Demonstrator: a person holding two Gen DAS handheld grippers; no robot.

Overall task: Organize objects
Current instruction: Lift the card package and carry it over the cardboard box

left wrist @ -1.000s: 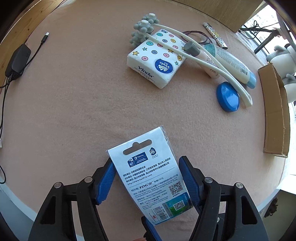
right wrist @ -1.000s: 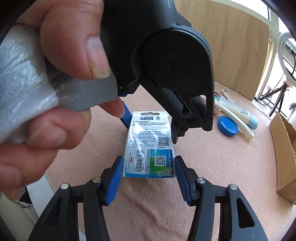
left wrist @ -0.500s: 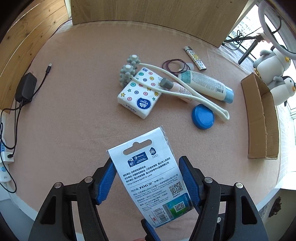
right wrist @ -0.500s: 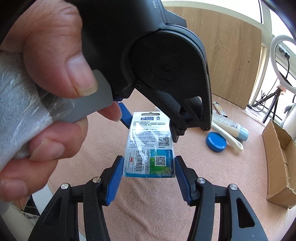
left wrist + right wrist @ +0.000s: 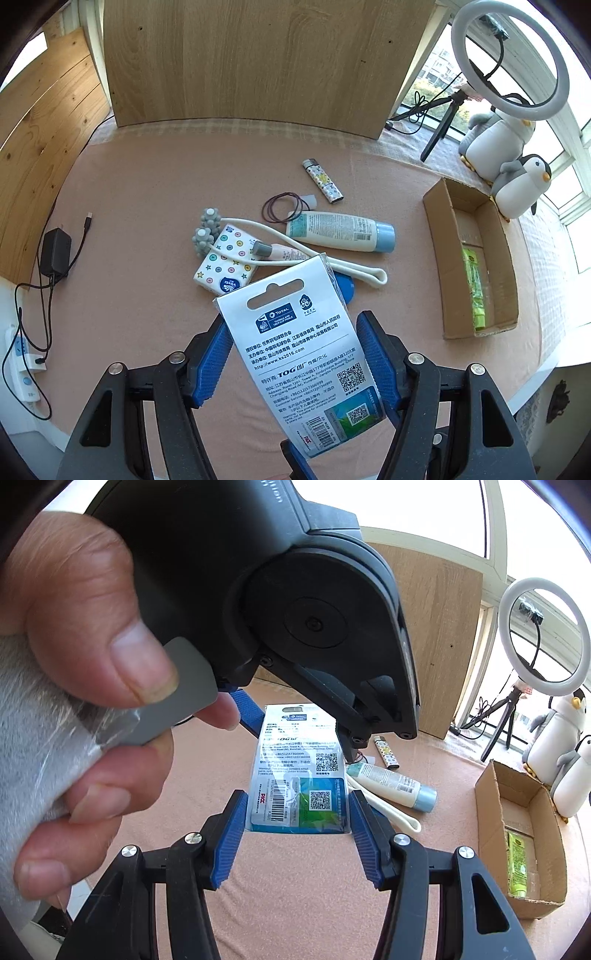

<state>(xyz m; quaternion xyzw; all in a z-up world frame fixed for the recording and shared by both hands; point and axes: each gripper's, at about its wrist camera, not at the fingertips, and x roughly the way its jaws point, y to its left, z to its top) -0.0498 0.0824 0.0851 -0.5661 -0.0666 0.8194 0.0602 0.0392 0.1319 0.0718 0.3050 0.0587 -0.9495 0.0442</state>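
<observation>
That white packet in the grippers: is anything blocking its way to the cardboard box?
Nothing visible does. The white packet is held above the table, and only bare pink cloth lies between it and the open cardboard box, which holds a green item.

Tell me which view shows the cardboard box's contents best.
The left wrist view: it looks down into the cardboard box, showing the green tube along its floor. The right wrist view sees the box from lower, with only the tube's end visible.

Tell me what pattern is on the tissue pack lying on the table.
White with coloured dots and stars, plus a blue round logo; the tissue pack shows best in the left wrist view.
</observation>
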